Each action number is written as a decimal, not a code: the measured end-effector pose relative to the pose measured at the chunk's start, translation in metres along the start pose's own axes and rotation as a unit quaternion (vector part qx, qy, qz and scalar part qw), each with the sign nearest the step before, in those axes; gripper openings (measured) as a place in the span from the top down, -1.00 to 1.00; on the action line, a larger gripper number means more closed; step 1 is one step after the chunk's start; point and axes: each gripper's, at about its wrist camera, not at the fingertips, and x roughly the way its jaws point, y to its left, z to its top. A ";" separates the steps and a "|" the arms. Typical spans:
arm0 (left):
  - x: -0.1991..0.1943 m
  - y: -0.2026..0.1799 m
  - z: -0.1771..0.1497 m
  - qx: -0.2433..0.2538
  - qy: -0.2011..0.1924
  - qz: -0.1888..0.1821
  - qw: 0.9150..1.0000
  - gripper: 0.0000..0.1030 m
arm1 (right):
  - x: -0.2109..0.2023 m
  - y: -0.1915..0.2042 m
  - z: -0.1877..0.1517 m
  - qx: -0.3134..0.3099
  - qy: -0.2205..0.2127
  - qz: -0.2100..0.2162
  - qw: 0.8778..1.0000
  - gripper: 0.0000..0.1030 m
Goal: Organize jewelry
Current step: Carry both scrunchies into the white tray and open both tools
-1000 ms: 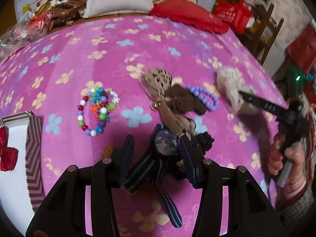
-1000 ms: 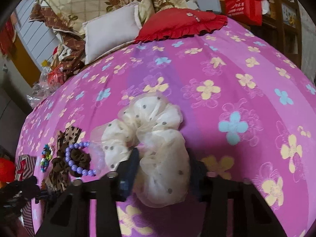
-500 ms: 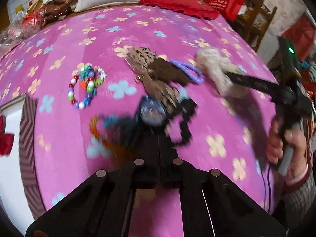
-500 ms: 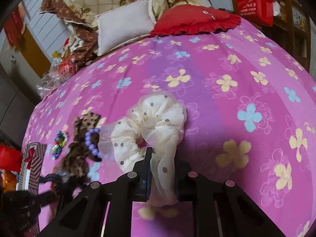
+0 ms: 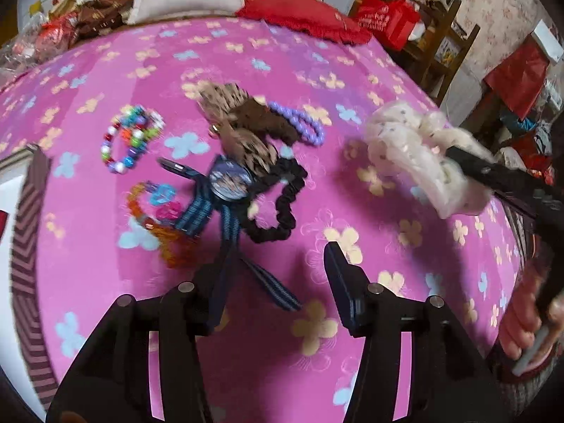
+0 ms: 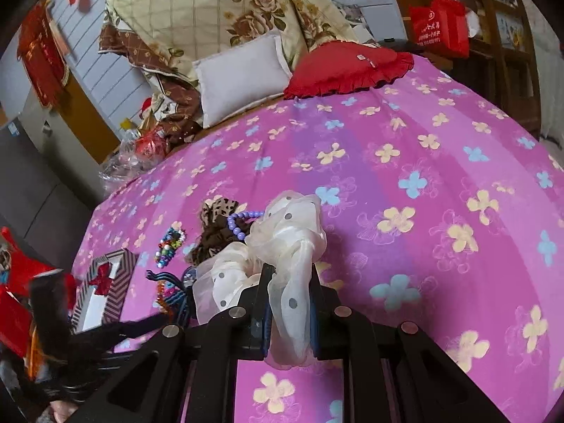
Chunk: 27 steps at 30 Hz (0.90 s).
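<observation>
Pink flowered bedspread (image 5: 282, 63) holds a blue-strapped wristwatch (image 5: 229, 179), light with floppy straps, best taken by a strap. Left gripper (image 5: 271, 282), opening, has one strap against its left jaw. Right gripper (image 6: 289, 303) pinches a cream dotted organza scrunchie (image 6: 282, 239), soft, featherlight, lifted clear.

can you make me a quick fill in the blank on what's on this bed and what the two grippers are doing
1. The right gripper is shut on the cream dotted ____.
2. The watch has a striped strap coloured ____.
3. The round purple beads of the bracelet lie against the ____ bow.
4. The left gripper has jaws opening, with ____ held between them.

Missing words: scrunchie; blue; brown; nothing
</observation>
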 end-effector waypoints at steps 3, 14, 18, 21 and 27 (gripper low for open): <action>0.008 -0.002 0.001 -0.002 0.000 0.036 0.999 0.35 | 0.007 0.000 0.001 -0.003 0.005 0.002 1.000 0.70; -0.048 0.012 -0.047 -0.032 -0.014 0.017 0.999 1.00 | 0.007 -0.007 0.003 0.003 0.005 -0.004 1.000 0.70; -0.061 0.006 -0.067 -0.020 -0.012 0.010 1.000 1.00 | 0.007 -0.008 0.003 0.012 0.007 0.002 1.000 0.70; -0.058 -0.010 -0.055 0.005 -0.018 0.025 1.000 0.94 | 0.006 -0.009 0.003 0.020 0.005 0.009 1.000 0.70; -0.017 -0.034 0.006 0.073 -0.025 0.058 0.995 0.27 | 0.009 -0.018 0.007 0.022 0.011 0.013 1.000 0.70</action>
